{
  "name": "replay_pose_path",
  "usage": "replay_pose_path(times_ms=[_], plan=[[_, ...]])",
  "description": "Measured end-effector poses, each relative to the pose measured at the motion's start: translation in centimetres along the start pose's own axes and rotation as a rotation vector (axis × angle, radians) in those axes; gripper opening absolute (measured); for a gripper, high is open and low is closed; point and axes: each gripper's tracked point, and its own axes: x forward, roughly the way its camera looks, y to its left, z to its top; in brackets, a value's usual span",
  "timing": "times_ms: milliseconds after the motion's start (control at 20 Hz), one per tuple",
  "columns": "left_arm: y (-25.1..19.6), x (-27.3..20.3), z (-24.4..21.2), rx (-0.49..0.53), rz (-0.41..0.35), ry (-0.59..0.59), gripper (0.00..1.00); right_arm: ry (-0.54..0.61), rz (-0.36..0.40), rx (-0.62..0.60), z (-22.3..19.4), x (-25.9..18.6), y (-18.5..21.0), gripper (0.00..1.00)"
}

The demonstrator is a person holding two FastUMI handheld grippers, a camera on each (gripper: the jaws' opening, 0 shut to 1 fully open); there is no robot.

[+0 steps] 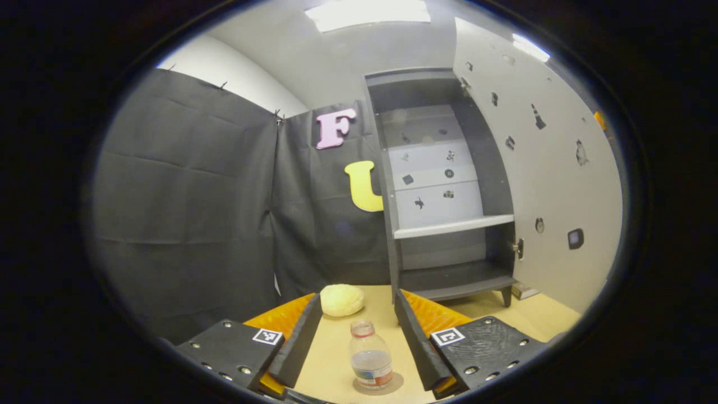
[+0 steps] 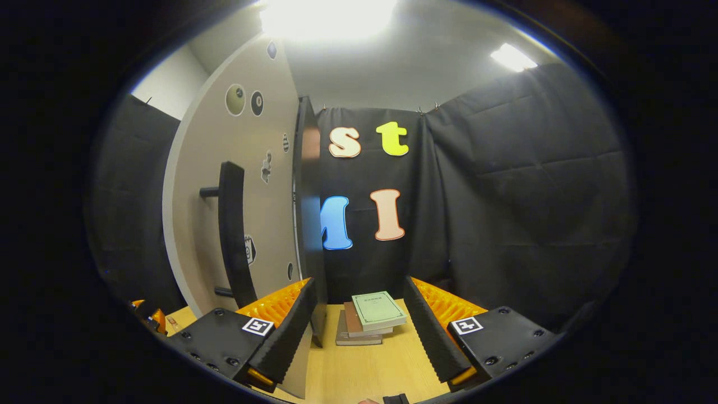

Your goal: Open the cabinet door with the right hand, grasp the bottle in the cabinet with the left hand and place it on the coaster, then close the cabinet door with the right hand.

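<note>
Both pairs of jaws stand spread wide, with nothing pinched between them. In the left gripper view, the left gripper [image 1: 356, 345] has the bottle [image 1: 370, 362] standing upright in the gap between its fingers, clear of both of them. The bottle is clear plastic with a pale reddish cap and a label band low on its body, and it stands on the round coaster [image 1: 392, 384], a flat grey disc on the light wooden table [image 1: 533, 317]. Just beyond the bottle lies a pale yellow rounded lump [image 1: 341, 299], near the left finger's tip. Farther back stands the grey cabinet [image 1: 443, 185], its interior open, with a light shelf [image 1: 453, 226] across the middle and small stickers on its back panel. Its cabinet door [image 1: 552, 185] is swung out to the right, pale and dotted with more stickers.

In the right gripper view, the right gripper [image 2: 359, 336] hovers over the table just beside the door's free edge. The door's outer face shows at left with its long dark handle [image 2: 233, 235] upright. Beyond the fingers, a small stack of books [image 2: 370, 317] lies on the table.
</note>
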Motion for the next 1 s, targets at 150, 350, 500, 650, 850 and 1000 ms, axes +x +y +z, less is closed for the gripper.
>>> replay_pose_path(times_ms=[150, 350, 500, 650, 850, 1000], plan=[[0.3, -1.7, 4.3, -0.003, 0.003, -0.028, 0.78, 0.007, 0.032, 0.011, 1.4, 0.4, 0.3, 0.98], [0.8, -2.7, 7.9, -0.028, -0.007, -0.072, 0.78, 0.026, 0.070, 0.038, 1.8, 0.9, 1.1, 0.98], [2.1, -2.5, 9.0, -0.005, 0.009, -0.087, 0.78, 0.052, 0.129, 0.063, 1.5, 0.8, 3.1, 0.98], [2.9, -1.7, 9.2, 0.012, 0.005, -0.079, 0.80, 0.041, 0.095, 0.036, 1.8, 0.4, 2.9, 0.97], [3.5, -0.4, 9.4, 0.010, -0.020, -0.084, 0.80, 0.040, 0.051, 0.014, 1.7, 0.1, 3.5, 0.97], [3.8, 0.8, 9.4, -0.001, -0.048, -0.095, 0.78, 0.048, 0.028, 0.018, 1.6, -0.1, 4.1, 0.97]])
